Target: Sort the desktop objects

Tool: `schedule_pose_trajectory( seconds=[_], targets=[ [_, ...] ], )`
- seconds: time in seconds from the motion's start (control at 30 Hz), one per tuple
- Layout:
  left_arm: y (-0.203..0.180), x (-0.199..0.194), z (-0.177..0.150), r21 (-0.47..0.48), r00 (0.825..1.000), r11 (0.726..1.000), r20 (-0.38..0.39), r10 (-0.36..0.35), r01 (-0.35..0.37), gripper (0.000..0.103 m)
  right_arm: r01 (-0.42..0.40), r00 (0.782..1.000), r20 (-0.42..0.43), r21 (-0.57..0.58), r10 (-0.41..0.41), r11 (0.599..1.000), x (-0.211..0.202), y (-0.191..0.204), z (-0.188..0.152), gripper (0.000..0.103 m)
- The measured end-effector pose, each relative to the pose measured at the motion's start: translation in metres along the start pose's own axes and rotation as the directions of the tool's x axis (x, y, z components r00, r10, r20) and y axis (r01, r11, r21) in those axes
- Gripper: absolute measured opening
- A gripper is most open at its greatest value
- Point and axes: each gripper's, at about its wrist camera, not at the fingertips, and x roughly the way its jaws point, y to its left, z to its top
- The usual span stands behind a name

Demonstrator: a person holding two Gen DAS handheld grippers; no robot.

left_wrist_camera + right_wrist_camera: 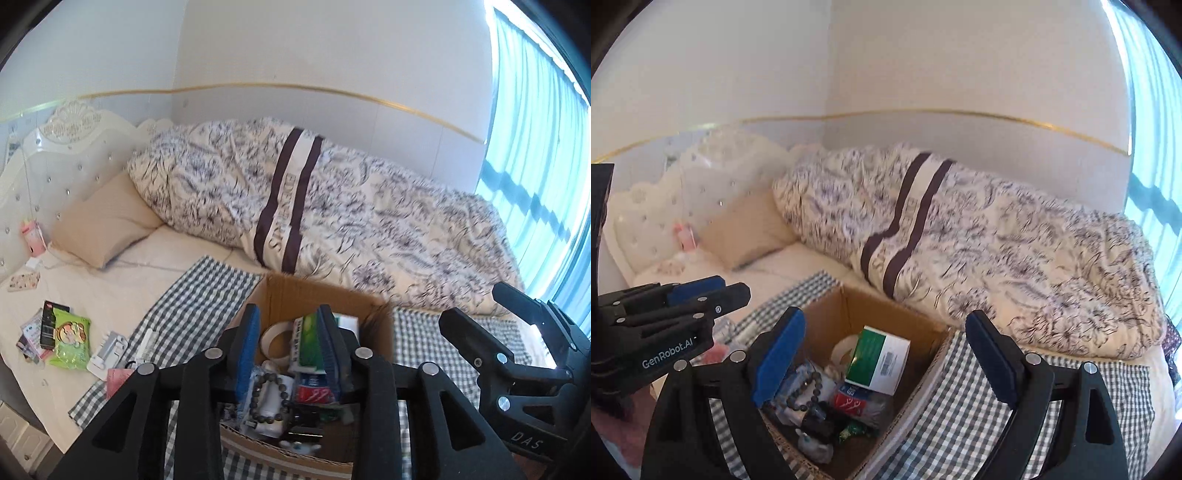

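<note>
Most of it looks sorted: the box [846, 314] below both tongs already holds beads [271, 397], a green carton [877, 363] and more. The left tongs [288, 354] stand narrow and empty, the right tongs [886, 363] wide. Packets [68, 338] wait far to their left.

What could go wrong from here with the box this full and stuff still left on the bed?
1. The cardboard box is crowded: the green and white carton leans on other items, so another drop could tip it or bury the bead bracelet.
2. The two grippers are close together; the left gripper could bump the right gripper when either swings out.
3. The green snack packet and nearby items overlap, so a grab there may catch two things.
</note>
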Motion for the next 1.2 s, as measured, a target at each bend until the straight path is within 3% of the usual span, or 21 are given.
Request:
schedule_pose_trajectory(
  seconds=[0.1,0.23,0.3,0.37,0.57,0.8,1.2],
  targets=[
    [-0.011,-0.026,0.007,0.006,0.999,1.000,0.048,-0.012,0.011,0.046,0.007,0.998,0.058,0.011,-0.008,1.000,-0.029,-0.004,0.007,0.089],
    [-0.028,-0.056,0.013,0.023,0.995,0.999,0.090,-0.038,0.036,0.047,0.023,0.990,0.141,0.032,-0.027,0.999,-0.070,-0.013,0.015,0.092],
    [-0.036,-0.071,0.016,0.031,0.992,0.999,0.118,-0.042,0.039,0.059,0.035,0.984,0.176,0.041,-0.042,0.999,-0.090,-0.019,0.018,0.092],
    [-0.046,-0.086,0.018,0.037,0.988,0.998,0.148,-0.051,0.046,0.067,0.046,0.979,0.195,0.047,-0.054,0.998,-0.105,-0.024,0.020,0.093],
    [-0.074,-0.121,0.020,0.047,0.977,0.995,0.190,-0.094,0.086,0.076,0.099,0.964,0.241,0.086,-0.117,0.991,-0.158,-0.050,0.023,0.098],
    [-0.115,-0.148,0.011,0.047,0.958,0.988,0.242,-0.155,0.148,0.103,0.226,0.944,0.222,0.097,-0.243,0.969,-0.204,-0.080,0.014,0.103],
    [-0.182,-0.158,-0.019,0.110,0.956,0.973,0.196,-0.220,0.202,0.103,0.333,0.930,0.105,0.169,-0.352,0.928,-0.253,-0.141,-0.020,0.103]
  ],
)
